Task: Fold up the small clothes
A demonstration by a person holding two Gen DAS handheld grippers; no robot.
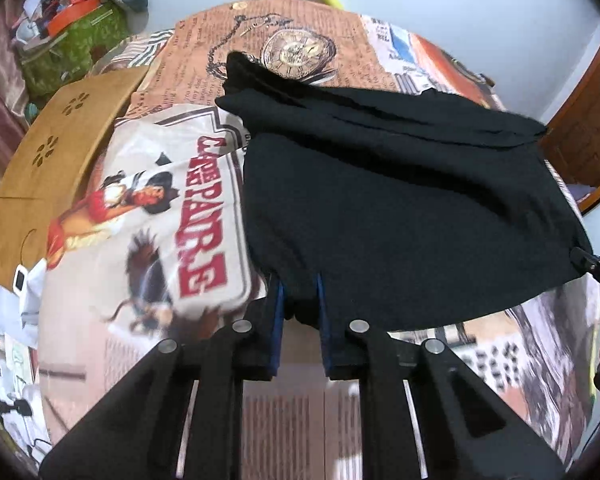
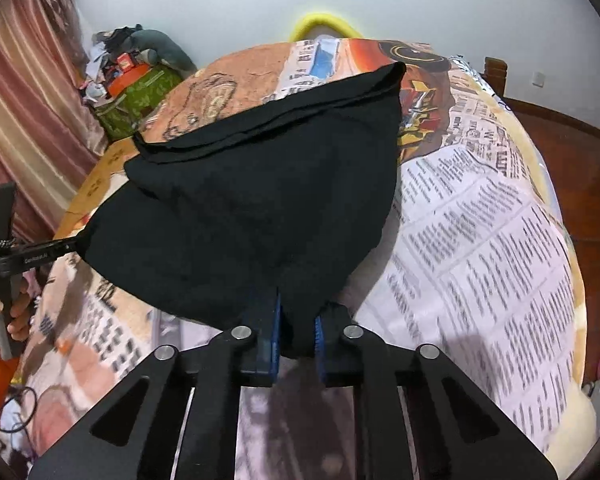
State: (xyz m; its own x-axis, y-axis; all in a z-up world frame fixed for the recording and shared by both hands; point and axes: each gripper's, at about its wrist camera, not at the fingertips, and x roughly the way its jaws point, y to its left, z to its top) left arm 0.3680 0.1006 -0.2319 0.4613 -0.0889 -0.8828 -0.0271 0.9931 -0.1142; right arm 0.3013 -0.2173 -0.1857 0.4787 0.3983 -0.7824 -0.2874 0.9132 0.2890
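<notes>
A small black garment (image 1: 400,200) is stretched above a table covered with a printed newspaper-style cloth (image 1: 204,216). My left gripper (image 1: 300,292) is shut on its near left corner, the cloth pinched between the blue pads. My right gripper (image 2: 296,316) is shut on the near right corner of the same garment (image 2: 260,208). The far edge of the garment rests on the table in folds. The right gripper's tip (image 1: 592,264) shows at the garment's corner in the left wrist view, and the left gripper's tip (image 2: 66,246) shows in the right wrist view.
A brown cardboard sheet (image 1: 56,176) lies at the table's left side. A green box piled with clutter (image 1: 72,48) stands beyond it by a pink curtain (image 2: 24,112). A yellow chair back (image 2: 324,24) rises behind the table. Wooden floor (image 2: 588,184) lies to the right.
</notes>
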